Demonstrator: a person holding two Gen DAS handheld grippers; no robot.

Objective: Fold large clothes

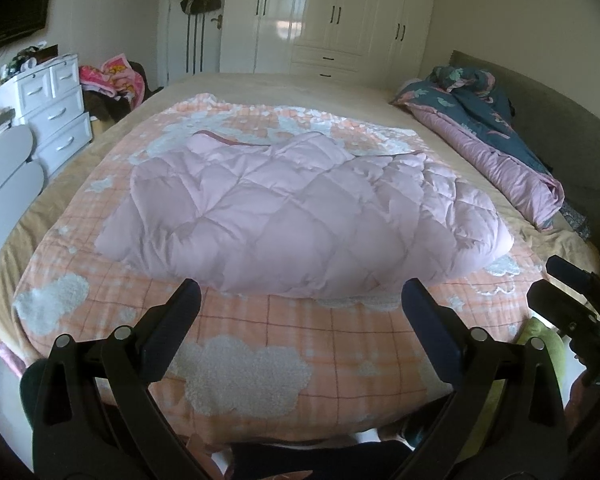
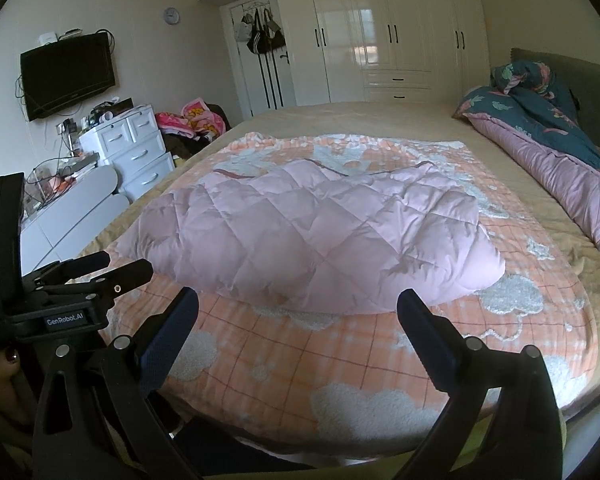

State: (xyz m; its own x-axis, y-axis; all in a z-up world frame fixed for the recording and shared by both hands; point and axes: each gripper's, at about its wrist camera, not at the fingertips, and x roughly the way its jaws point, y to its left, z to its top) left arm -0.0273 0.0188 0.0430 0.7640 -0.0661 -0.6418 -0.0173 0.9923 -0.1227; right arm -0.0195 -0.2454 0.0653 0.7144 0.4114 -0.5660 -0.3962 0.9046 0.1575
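Observation:
A pale pink quilted padded garment (image 1: pixel 300 216) lies folded in a thick bundle on an orange checked blanket with white clouds (image 1: pixel 260 356) on the bed. It also shows in the right wrist view (image 2: pixel 320 236). My left gripper (image 1: pixel 302 298) is open and empty, held above the blanket just short of the garment's near edge. My right gripper (image 2: pixel 298 306) is open and empty, likewise just short of the near edge. The left gripper shows in the right wrist view at the left (image 2: pixel 112 268), and the right gripper shows in the left wrist view at the right (image 1: pixel 556 284).
A rolled teal and pink duvet (image 2: pixel 552 140) lies along the headboard on the right. White drawers (image 2: pixel 136 148) and a white bench (image 2: pixel 72 208) stand left of the bed. A white wardrobe (image 2: pixel 380 32) fills the far wall. A wall television (image 2: pixel 66 74) hangs at left.

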